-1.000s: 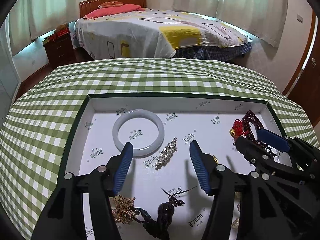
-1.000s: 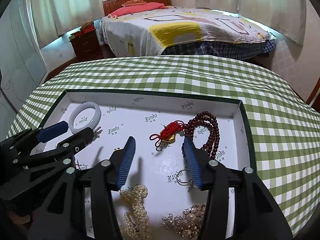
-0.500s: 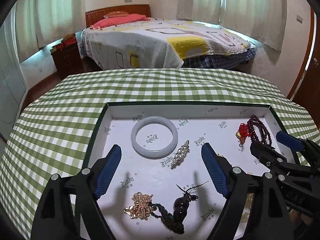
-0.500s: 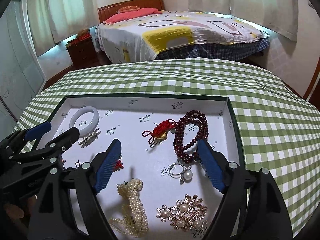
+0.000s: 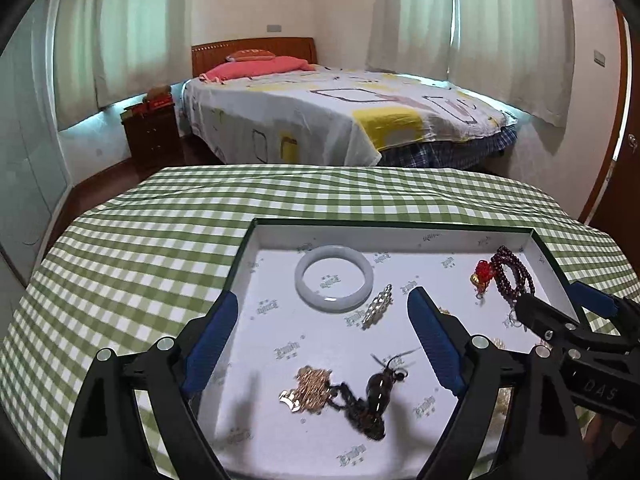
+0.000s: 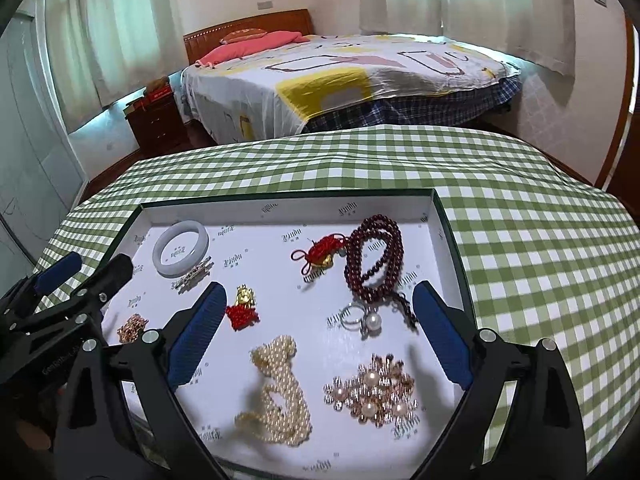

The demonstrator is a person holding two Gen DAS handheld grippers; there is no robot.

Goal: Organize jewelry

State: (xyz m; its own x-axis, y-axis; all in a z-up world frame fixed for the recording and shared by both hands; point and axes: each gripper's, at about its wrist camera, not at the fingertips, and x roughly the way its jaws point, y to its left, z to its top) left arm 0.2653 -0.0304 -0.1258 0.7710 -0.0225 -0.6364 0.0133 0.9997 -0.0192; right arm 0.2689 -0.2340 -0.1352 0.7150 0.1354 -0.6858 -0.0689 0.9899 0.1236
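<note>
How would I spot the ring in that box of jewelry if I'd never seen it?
Find the shallow white box on the green checked tablecloth. Near its right wall lies a coil of dark red beads; the ring sits just below that coil, toward the camera. It is a thin silver band carrying one round white pearl, far smaller than the pearl brooch in front of it.

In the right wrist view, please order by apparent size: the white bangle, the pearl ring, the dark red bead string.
1. dark red bead string
2. white bangle
3. pearl ring

The ring is nearer yet still looks smallest.
</note>
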